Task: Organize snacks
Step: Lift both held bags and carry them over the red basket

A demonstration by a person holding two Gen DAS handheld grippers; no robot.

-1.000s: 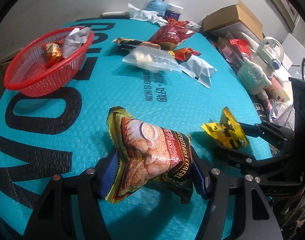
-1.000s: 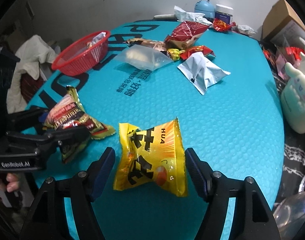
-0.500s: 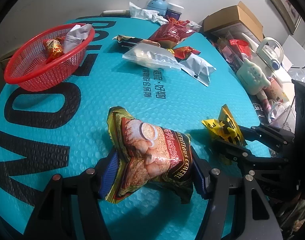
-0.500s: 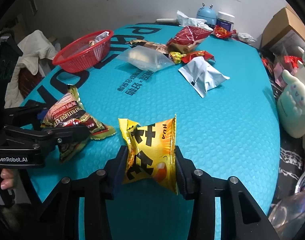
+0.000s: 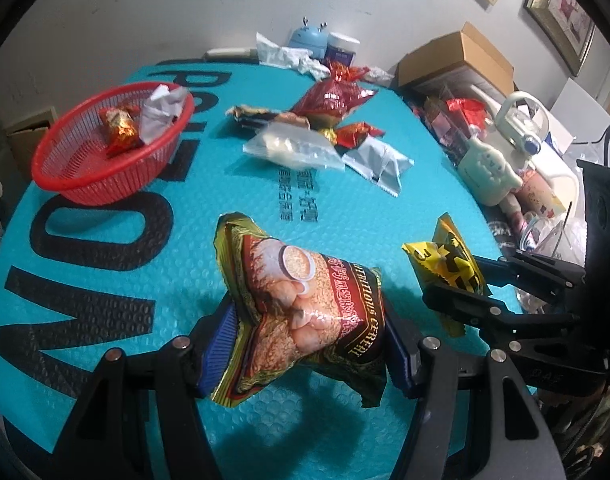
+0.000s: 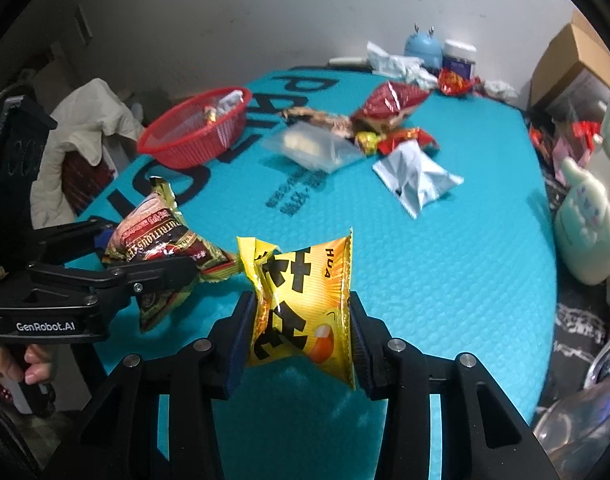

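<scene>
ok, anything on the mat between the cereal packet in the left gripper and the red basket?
Nothing. In the left wrist view only bare teal mat with black lettering lies between the cereal packet and the red basket.

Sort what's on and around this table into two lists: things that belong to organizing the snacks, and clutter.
Job:
- red basket
- cereal packet, in left gripper
- yellow packet, in right gripper
- red bag
- clear pouch
- silver packet

Clutter:
- cardboard box
- plush toy
- blue gadget
</scene>
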